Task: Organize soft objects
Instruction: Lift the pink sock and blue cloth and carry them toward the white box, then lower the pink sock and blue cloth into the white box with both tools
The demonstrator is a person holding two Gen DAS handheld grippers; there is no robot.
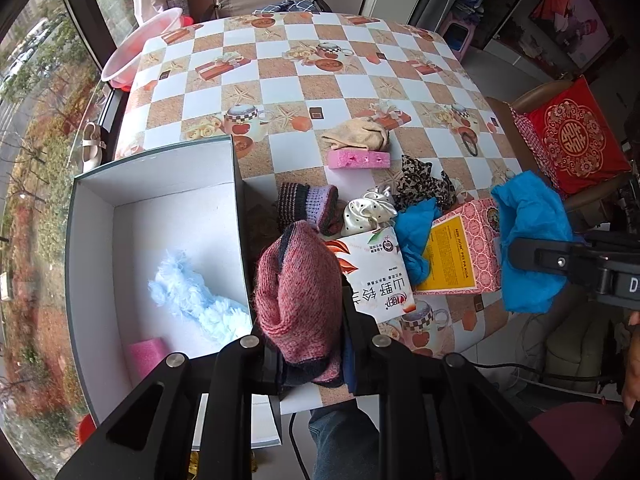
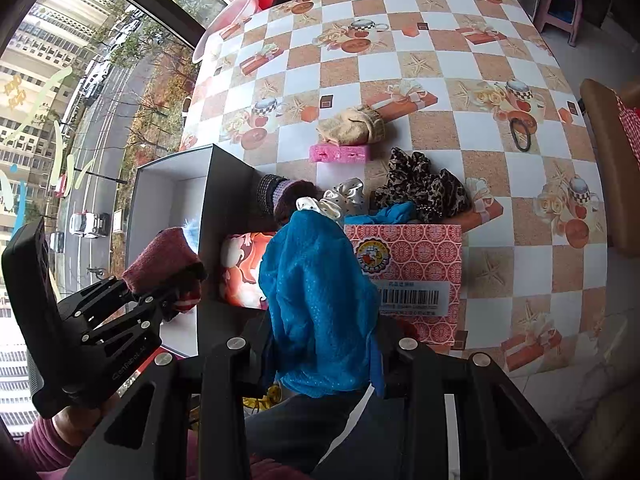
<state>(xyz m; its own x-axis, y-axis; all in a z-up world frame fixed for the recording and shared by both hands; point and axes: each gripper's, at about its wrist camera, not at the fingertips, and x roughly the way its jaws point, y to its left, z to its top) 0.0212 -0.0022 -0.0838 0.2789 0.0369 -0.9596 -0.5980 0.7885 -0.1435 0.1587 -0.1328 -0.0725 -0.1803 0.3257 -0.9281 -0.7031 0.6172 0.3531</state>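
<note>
At the far left the open grey cardboard box with white inside sat on the checkered-cloth counter, and it already held a fluffy pale-blue fabric piece and a small pink foam block. So by my reckoning the sorting was begun, nowhere near finished.

Just right of the box wall, my left gripper was pinching a pink-and-navy knitted sock, jaws pressed tight on its dark cuff. The sock stood up along the gripper's line, long axis running away from me, rounded end pointing toward the far side of the counter. It hung beside the box rim rather than over the inside, so I judged it still had to go in.

Moving right, plenty remained on the counter: a striped purple knit piece, a white satin polka-dot scrunchie, a pink perforated sponge with a beige knitted item just behind it, a leopard-print scrunchie and a loose blue cloth. Two printed cartons, a white tea box and a pink patterned box, lay among them; being stiff, I took them as not for sorting.

Farthest right, my right gripper was clamped on a crumpled blue sparkly fabric, jaws partly closed round the bunch. It rose in a heap from the jaws, long axis running away from me, top toward the pink box, held clear above the counter's near edge.
</note>
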